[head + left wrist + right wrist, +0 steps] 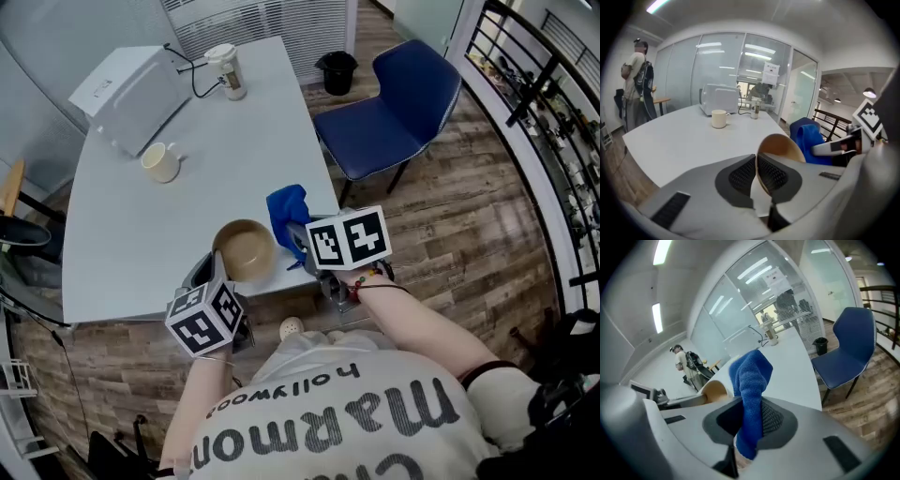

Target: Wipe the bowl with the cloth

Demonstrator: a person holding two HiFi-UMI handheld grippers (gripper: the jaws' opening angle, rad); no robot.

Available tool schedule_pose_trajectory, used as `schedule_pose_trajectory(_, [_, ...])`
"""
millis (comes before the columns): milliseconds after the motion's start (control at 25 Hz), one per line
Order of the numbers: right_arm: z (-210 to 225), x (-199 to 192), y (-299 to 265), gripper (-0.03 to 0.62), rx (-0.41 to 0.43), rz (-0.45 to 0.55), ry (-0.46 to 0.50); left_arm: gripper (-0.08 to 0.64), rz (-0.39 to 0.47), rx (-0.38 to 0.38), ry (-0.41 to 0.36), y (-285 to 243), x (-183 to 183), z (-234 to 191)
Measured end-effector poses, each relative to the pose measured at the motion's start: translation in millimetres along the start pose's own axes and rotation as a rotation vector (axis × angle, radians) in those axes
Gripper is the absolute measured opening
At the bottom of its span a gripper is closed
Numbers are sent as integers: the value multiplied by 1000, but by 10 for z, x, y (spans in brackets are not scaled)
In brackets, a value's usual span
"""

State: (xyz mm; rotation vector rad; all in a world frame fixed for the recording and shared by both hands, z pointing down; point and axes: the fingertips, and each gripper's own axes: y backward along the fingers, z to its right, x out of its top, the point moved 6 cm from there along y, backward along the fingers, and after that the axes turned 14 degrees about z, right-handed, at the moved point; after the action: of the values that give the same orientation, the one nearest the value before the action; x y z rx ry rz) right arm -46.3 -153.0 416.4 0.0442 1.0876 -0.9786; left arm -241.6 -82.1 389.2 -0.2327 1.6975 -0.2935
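Note:
A tan bowl (246, 249) sits near the front edge of the white table (122, 234). My left gripper (214, 265) is shut on its near rim. In the left gripper view the bowl (780, 145) stands tilted on edge, with its rim pinched between the two black pads of my left gripper (756, 176). A blue cloth (286, 211) rises just right of the bowl, held by my right gripper (300, 239). In the right gripper view the cloth (751, 380) stands up from that gripper (750, 420), whose jaws are shut on it. The bowl (715, 390) shows to the left of the cloth.
Further back on the table are a cream mug (161, 161), a white appliance (131, 98) with a black cable, and a paper cup (227, 71). A blue chair (394, 108) and a black bin (337, 71) stand to the right. A person (635, 79) stands at the far left.

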Motion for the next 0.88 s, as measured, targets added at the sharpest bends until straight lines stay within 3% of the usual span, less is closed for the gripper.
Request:
schedule_pose_trajectory(160, [187,161,115,63,-24,86,-156,28,-92,10,119,-334,-143,-200])
schedule_pose_trajectory(320, [423,289,210,63,-134,164,-267,28,-215,13,248,-724,-270,-398])
schedule_pose_trajectory(520, [524,261,272,63,-229,205,-323,35,-332,25,336,-1065,-376,-545])
schedule_pose_trajectory(760, [496,243,212,63,-279,254,-380,44,-361,-84,370,-1326,-322,-516])
schedule_pose_trajectory(880, [444,273,184,63,-279,272,-392,153,-332,-182,399,-1403,-233,-469])
